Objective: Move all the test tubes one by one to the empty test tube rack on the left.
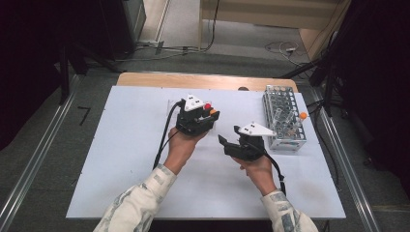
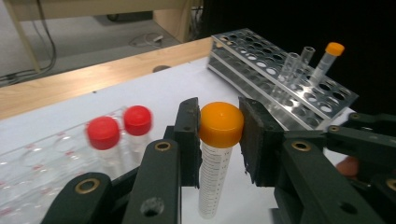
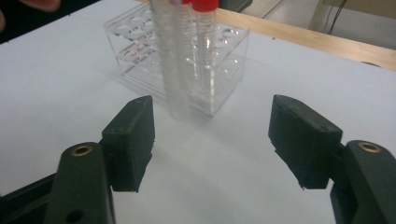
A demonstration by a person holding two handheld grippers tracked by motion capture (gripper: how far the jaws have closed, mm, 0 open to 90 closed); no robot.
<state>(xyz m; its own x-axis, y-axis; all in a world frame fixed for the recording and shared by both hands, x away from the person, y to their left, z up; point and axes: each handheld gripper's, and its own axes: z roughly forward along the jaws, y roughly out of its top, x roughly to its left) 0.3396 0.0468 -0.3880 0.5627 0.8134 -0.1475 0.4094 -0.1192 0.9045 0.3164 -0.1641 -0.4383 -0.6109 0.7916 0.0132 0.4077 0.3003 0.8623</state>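
- Between the left gripper [image 2: 219,135] pads, above the table [image 1: 121,145]: orange-capped tube [image 2: 217,158], clamped at its cap
- Light, stiff, slick plastic; grip below the cap
- Right gripper [image 3: 212,135] wide open, holding nothing

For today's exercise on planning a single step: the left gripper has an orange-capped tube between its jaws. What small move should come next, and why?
Probably carry the orange-capped tube toward the metal rack. The left gripper is shut on its cap, the tube hangs clear of the clear rack, and the right gripper stands open with nothing between its pads. One orange-capped tube already stands in the metal rack, with open holes beside it.
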